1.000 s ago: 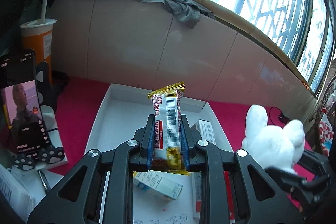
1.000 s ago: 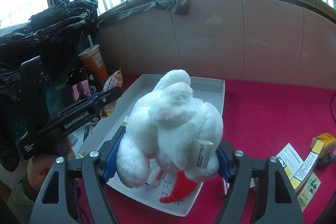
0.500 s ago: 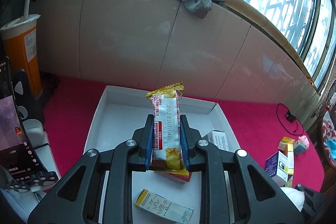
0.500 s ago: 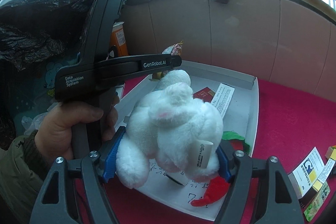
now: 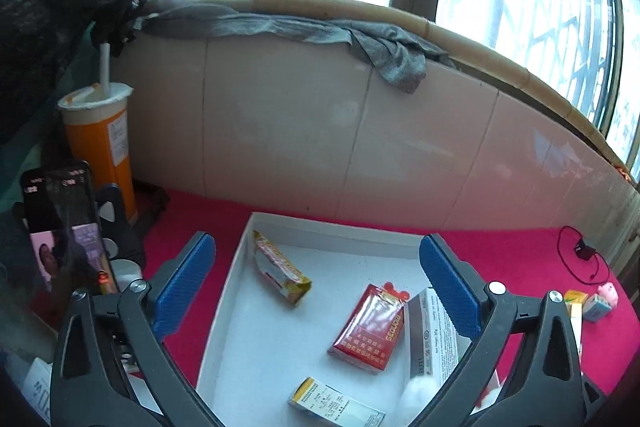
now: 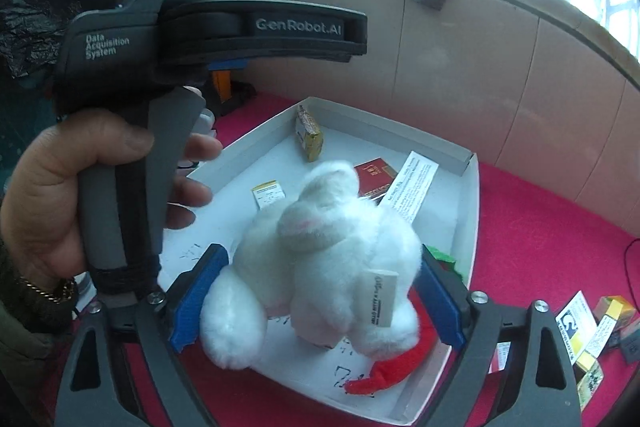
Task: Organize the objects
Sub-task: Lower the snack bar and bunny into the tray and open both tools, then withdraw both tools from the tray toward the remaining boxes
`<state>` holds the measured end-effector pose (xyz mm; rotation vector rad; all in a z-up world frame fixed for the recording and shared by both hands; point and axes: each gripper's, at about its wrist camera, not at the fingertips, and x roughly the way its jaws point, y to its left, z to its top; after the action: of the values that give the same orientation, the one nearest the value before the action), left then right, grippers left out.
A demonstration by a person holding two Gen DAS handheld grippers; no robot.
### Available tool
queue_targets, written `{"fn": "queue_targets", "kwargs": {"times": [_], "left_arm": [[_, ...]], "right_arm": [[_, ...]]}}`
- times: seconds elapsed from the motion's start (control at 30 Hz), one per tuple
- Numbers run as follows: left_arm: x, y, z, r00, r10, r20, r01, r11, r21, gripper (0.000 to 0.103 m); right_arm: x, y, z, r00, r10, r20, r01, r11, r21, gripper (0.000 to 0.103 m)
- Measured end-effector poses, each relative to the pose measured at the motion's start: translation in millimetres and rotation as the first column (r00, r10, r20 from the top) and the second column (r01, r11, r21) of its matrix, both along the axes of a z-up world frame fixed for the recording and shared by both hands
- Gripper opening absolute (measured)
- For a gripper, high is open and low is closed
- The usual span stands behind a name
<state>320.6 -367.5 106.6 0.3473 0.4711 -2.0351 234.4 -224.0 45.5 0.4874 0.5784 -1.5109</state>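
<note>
**A:** Nearest me, the right claw (image 6: 320, 301) grips the plush rabbit (image 6: 320, 259) across its belly, blue pads sunk into the fur, hanging just over the white tray (image 6: 466, 211). I judge it light and squashy, so a body hold suits it; an ear or the red scarf would let it swing.

**B:** And your left?

**A:** The left claw (image 5: 318, 283) stands spread wide and empty above the tray's near half (the left hand (image 6: 80, 195) on its handle shows in the right view). Below it, counting outward: one yellow-ended box (image 5: 336, 407), one red packet (image 5: 370, 327), one long white box (image 5: 434, 335), then one snack bar (image 5: 280, 269) lying by the far left wall. Four flat items, plus the rabbit.

**B:** How would they handle?

**A:** The boxes look stiff, best pinched across their narrow sides. The bar's wrapper seems slick and crushable. Further off on the red desk (image 5: 500, 259) sit a few small cartons (image 6: 592, 327), too jumbled to count.
</note>
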Motion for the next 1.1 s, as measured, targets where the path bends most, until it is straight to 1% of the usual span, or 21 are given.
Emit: {"fn": "queue_targets", "kwargs": {"times": [0.03, 0.07, 0.2, 0.27, 0.47, 0.6, 0.63, 0.73, 0.83, 0.93, 1.03, 1.1], "left_arm": [[4.6, 3.6, 3.9, 1.0, 0.018, -0.015, -0.018, 1.0, -0.012, 0.103], [8.9, 7.3, 8.6, 0.999, 0.033, -0.031, -0.034, 0.999, -0.024, 0.103], [21.7, 22.9, 27.0, 0.994, 0.091, -0.057, -0.094, 0.993, -0.07, 0.103], [24.3, 31.8, 34.8, 0.994, 0.09, -0.057, -0.095, 0.992, -0.087, 0.103], [13.4, 76.0, 46.0, 0.999, -0.002, -0.05, -0.005, 0.991, -0.132, 0.103], [2.9, 102.8, 42.6, 0.991, -0.104, -0.08, 0.095, 0.99, -0.102, 0.103], [1.2, 107.5, 41.7, 0.99, -0.112, -0.085, 0.104, 0.99, -0.094, 0.103], [-0.6, 114.9, 39.5, 0.989, -0.105, -0.106, 0.097, 0.993, -0.074, 0.103], [-7.5, 118.4, 35.2, 0.988, -0.109, -0.108, 0.104, 0.993, -0.05, 0.103], [-22.8, 126.3, 26.9, 0.984, -0.155, -0.094, 0.153, 0.988, -0.028, 0.103], [-45.9, 134.8, 15.4, 0.973, -0.222, -0.055, 0.223, 0.975, 0.001, 0.103], [-67.9, 139.9, 5.6, 0.957, -0.288, 0.01, 0.288, 0.957, 0.02, 0.103]], "right_arm": [[-0.1, 3.0, 1.9, 1.0, -0.015, -0.018, 0.014, 1.0, -0.022, 0.1], [-1.2, 6.1, 4.3, 0.999, -0.025, -0.028, 0.024, 0.999, -0.043, 0.103], [-10.1, 18.6, 15.9, 0.998, -0.061, -0.019, 0.059, 0.993, -0.101, 0.103], [-16.0, 25.7, 21.2, 0.996, -0.088, -0.005, 0.087, 0.989, -0.119, 0.103], [-42.4, 57.2, 29.9, 0.986, -0.159, 0.053, 0.165, 0.976, -0.144, 0.103], [-72.0, 85.1, 35.0, 0.966, -0.242, 0.089, 0.253, 0.953, -0.167, 0.103], [-81.8, 93.0, 36.8, 0.958, -0.268, 0.103, 0.282, 0.944, -0.171, 0.103], [-114.4, 119.5, 41.6, 0.92, -0.361, 0.151, 0.385, 0.902, -0.193, 0.103], [-149.3, 150.1, 44.6, 0.866, -0.45, 0.218, 0.492, 0.844, -0.212, 0.103], [-184.9, 178.3, 42.7, 0.808, -0.516, 0.283, 0.577, 0.792, -0.202, 0.103], [-221.1, 205.0, 37.1, 0.731, -0.586, 0.35, 0.665, 0.726, -0.175, 0.103], [-240.8, 220.2, 30.9, 0.687, -0.617, 0.384, 0.705, 0.694, -0.146, 0.103]]}}
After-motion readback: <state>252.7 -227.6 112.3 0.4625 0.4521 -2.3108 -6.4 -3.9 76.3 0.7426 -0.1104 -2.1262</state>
